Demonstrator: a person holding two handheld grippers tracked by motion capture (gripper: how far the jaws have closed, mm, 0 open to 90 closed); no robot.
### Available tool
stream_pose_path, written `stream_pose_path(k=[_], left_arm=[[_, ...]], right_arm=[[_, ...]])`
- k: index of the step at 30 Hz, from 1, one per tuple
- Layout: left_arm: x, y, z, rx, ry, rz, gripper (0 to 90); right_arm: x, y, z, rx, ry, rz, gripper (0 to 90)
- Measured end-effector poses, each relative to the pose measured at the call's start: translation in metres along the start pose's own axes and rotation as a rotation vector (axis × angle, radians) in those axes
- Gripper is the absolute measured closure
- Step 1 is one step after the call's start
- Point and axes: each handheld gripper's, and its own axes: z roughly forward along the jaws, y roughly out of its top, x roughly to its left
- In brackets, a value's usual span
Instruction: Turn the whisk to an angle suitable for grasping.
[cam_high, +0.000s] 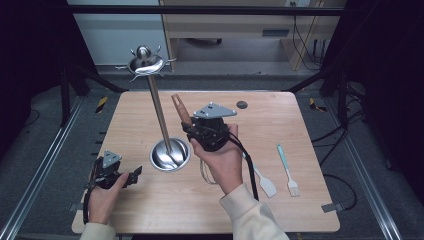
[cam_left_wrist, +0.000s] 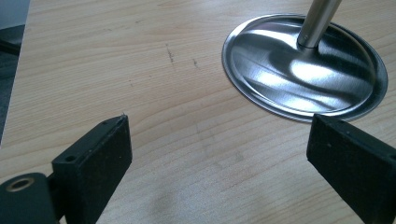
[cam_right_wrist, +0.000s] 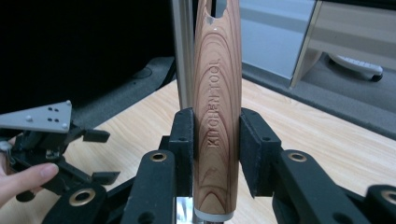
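Right gripper, fingers clamped on wooden-handled utensil, raises its hanging hole toward rack; left gripper, fingers apart, rests idle.

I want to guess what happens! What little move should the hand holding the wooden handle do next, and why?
Probably lift the wood-grain utensil handle towards the steel stand's hooks: the right gripper clamps it upright beside the pole, with the hanging hole on top, below the hooks.

The left gripper is held low at the near left of the table, its jaws wide apart with nothing between them. The right gripper is raised over the middle, its back is turned toward the camera, and its jaws are pressed on a wooden handle.
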Motion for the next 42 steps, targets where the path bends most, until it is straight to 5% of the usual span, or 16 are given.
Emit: stream_pose_path(k=[42], left_arm=[[0.000,-0.001,-0.001,-0.003,0.000,-0.007,6.4]], right_arm=[[0.010,0.040,-0.034,-0.188,0.016,-0.033,68.8]])
